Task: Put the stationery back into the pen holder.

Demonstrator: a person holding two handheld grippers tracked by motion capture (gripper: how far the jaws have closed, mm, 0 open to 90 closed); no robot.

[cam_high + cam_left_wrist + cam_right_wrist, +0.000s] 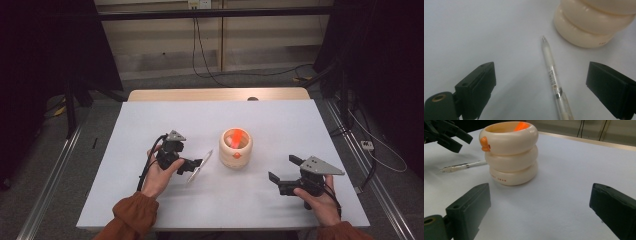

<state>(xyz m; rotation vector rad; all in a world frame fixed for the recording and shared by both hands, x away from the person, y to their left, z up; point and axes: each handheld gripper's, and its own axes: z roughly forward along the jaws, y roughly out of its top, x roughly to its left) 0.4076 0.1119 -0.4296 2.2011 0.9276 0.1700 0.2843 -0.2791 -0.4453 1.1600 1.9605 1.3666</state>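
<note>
Two grippers out over the white table (150,120), both with jaws spread wide and nothing clamped. Left gripper (196,163) sitting at about 9 o'clock from the cup (236,148), pointed toward it, held in the left hand (159,176). Clear pen (552,77) lying flat on the table right between those open jaws, pads not touching it on either side, tip aimed at roughly 11 o'clock in the left gripper view toward the cup's base, close to it but apart. Cup itself near table centre: cream, stacked-ring look, little orange beak on the side, something orange poking out of the top. Right gripper (283,172) parked at about 4 o'clock from the cup, well apart, jaws gaping, facing the cup (510,152) head-on. Same pen (464,165) visible from there too, flat at 9 o'clock of the cup, under the other gripper.
</note>
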